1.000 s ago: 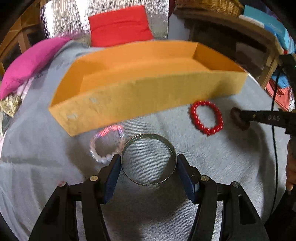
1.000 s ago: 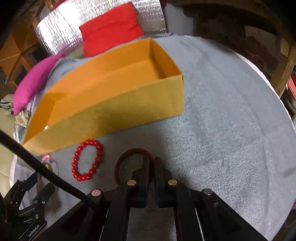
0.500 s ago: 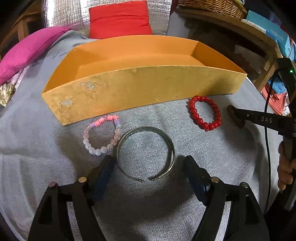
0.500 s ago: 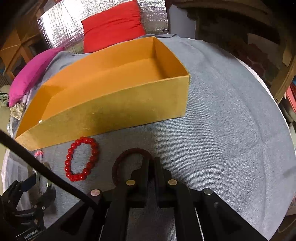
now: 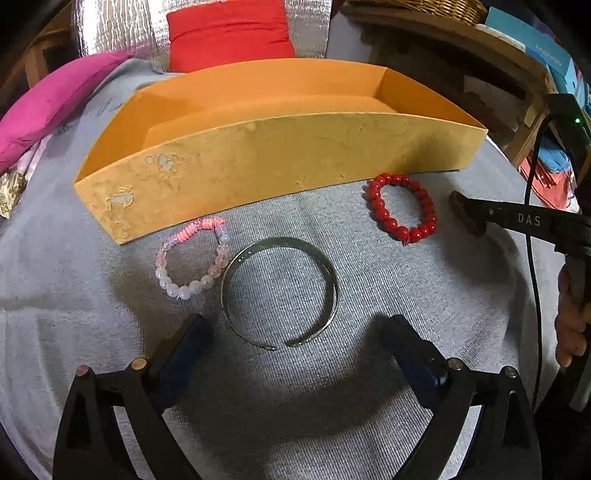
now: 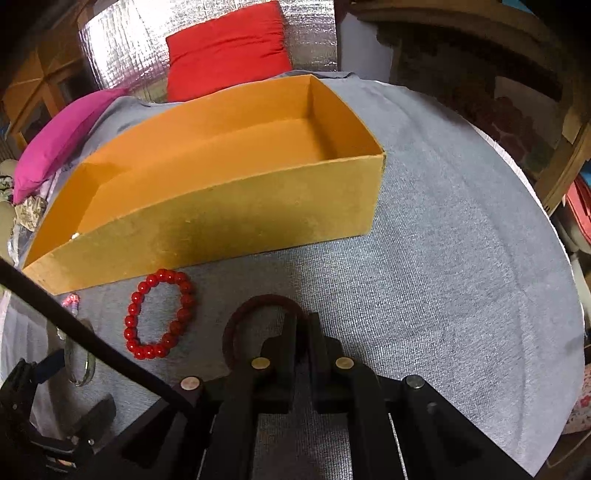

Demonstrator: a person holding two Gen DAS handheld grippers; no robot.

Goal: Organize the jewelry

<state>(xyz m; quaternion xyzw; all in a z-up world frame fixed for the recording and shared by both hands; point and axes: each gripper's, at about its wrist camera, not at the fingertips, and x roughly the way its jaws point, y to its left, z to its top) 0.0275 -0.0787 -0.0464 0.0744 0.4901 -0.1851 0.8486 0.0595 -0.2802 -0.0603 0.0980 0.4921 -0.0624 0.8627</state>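
Note:
A silver open bangle (image 5: 225, 291) lies flat on the grey cloth, inside my left gripper (image 5: 295, 325). Its jaws are opening and the blue pads (image 5: 188, 339) stand clear of the bangle. A pink and white bead bracelet (image 5: 184, 291) touches the bangle's left side. A red bead bracelet (image 5: 380, 210) lies in front of the orange box (image 5: 258, 166), whose inside looks bare. My right gripper (image 6: 303, 325) is shut on a dark brown ring (image 6: 266, 301), just right of the red bead bracelet (image 6: 131, 325) and before the box (image 6: 221, 229).
Behind the box lie a red cushion (image 5: 229, 33), a magenta cushion (image 5: 55, 110) and silver foil. A wooden shelf with a wicker basket (image 5: 417, 7) stands at the back right. A person's hand (image 5: 572, 325) and a black cable (image 5: 532, 258) are at the right edge.
My left gripper's jaws have spread off the silver bangle, which now lies free on the cloth. The right gripper has stayed shut on the dark ring.

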